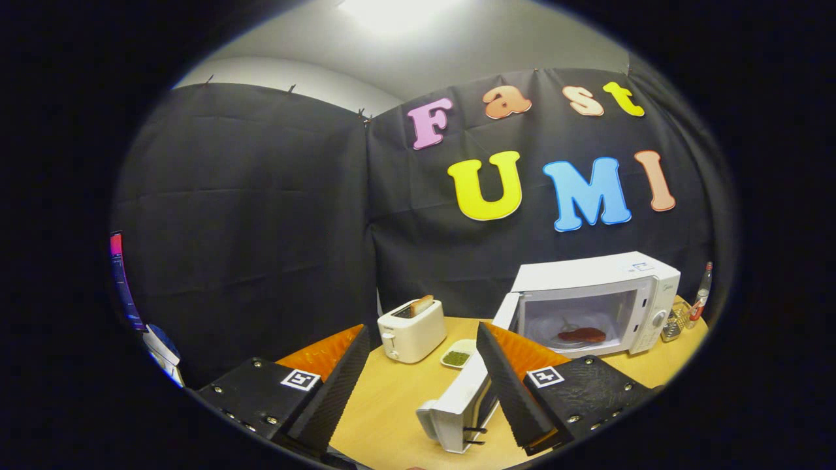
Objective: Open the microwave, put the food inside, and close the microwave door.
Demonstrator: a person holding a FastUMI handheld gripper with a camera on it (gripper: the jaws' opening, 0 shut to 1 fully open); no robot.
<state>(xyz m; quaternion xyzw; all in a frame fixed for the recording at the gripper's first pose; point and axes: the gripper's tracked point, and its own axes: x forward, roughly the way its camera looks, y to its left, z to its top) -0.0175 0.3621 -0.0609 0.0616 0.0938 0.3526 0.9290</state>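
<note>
Your gripper [418, 391] is holding its fingers wide apart, gripping nothing, over the light wooden table [392, 398]. Beyond them the boxy white microwave [597, 297] is standing with its white door [467, 398] swung open toward you, and the reddish-brown food [582, 335] is lying inside.

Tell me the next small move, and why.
Probably push the open microwave door toward the microwave to shut it: the food already lies inside, and the tool is open and empty, the door's edge between its fingers.
</note>
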